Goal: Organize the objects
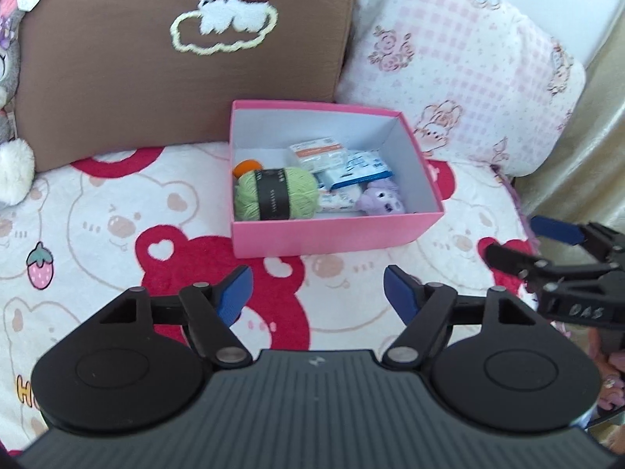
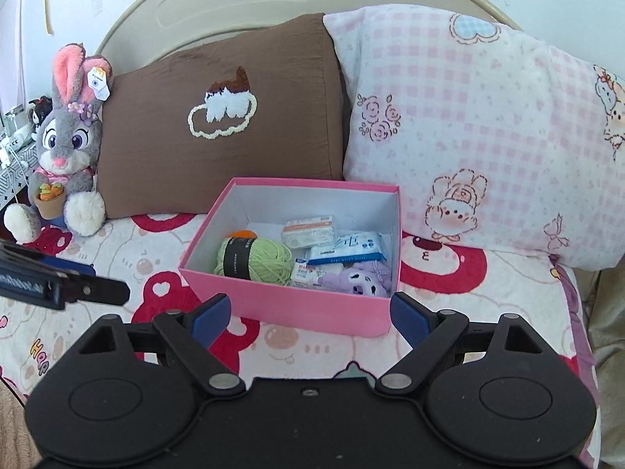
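Observation:
A pink box (image 1: 332, 234) (image 2: 281, 305) stands open on the bed, against the pillows. Inside lie a green yarn ball (image 1: 275, 193) (image 2: 256, 260) with a black band, an orange thing (image 1: 247, 166) behind it, several small packets (image 1: 318, 152) (image 2: 310, 230) and a purple plush toy (image 1: 381, 199) (image 2: 361, 279). My left gripper (image 1: 318, 295) is open and empty, a little short of the box's near wall. My right gripper (image 2: 310, 314) is open too, with the box's near right corner between its fingers, untouched. From the left wrist view the right gripper (image 1: 523, 244) shows at the right edge.
A brown pillow (image 2: 218, 117) and a pink checked pillow (image 2: 480, 133) lean on the headboard behind the box. A grey rabbit plush (image 2: 64, 144) sits at the left. The bear-print blanket (image 1: 117, 226) covers the bed. A small cluttered table (image 2: 11, 148) stands beyond the bed's left edge.

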Tool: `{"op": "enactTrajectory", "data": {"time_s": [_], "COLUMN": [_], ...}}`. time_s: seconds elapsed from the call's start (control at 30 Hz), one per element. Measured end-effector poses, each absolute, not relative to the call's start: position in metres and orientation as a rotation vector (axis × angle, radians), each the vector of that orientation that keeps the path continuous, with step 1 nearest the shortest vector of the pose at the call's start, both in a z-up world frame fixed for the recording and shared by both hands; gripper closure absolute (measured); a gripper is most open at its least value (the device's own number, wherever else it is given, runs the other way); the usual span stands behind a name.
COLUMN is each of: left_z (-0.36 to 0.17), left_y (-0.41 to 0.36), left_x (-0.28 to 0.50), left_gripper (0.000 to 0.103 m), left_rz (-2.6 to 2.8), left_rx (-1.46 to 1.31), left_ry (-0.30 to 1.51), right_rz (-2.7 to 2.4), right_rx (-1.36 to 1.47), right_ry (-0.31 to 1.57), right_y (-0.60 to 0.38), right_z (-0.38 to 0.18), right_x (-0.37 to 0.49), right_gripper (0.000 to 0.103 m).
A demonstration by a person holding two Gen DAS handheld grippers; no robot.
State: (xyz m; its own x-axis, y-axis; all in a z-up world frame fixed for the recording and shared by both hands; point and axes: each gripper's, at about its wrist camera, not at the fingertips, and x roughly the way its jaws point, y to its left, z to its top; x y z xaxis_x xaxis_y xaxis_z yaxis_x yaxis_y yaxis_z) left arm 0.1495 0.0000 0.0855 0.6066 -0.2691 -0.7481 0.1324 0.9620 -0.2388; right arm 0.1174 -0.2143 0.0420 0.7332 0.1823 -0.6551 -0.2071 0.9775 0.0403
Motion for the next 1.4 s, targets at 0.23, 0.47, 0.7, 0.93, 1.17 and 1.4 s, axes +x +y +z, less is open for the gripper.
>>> {"op": "enactTrajectory", "data": {"time_s": [0.23, 0.47, 0.7, 0.93, 1.17, 1.4], "left_z": [0.095, 0.084, 0.072, 0.066, 0.056, 0.053], "left_y": [-0.004, 0.004, 0.008, 0.007, 0.004, 0.003], "left_x": [0.135, 0.129, 0.125, 0.123, 0.121, 0.125], "left_gripper": [0.016, 0.004, 0.001, 0.0, 0.0, 0.0], "left_rz": [-0.237, -0.236, -0.268, -0.225, -0.132, -0.12], "left_rx": [-0.144, -0.18, -0.254, -0.202, -0.115, -0.125], "left_ry": [0.851, 0.858, 0.877, 0.886, 0.916, 0.966], "right_rz": [0.139, 0.104, 0.106, 0.106, 0.088, 0.069], "right_rx": [-0.069, -0.081, -0.054, -0.046, -0.047, -0.064], "right_ry": [0.734, 0.762, 0.794, 0.837, 0.87, 0.911], "right_y": [-0.205, -0.203, -0.203, -0.202, -0.199, -0.197], "right_z": [0.04, 0.04, 0.035, 0.027, 0.026, 0.019], "right_x": [0.114, 0.113, 0.112, 0.111, 0.11, 0.111], "right_gripper": [0.002, 0.002, 0.002, 0.002, 0.002, 0.002]}}
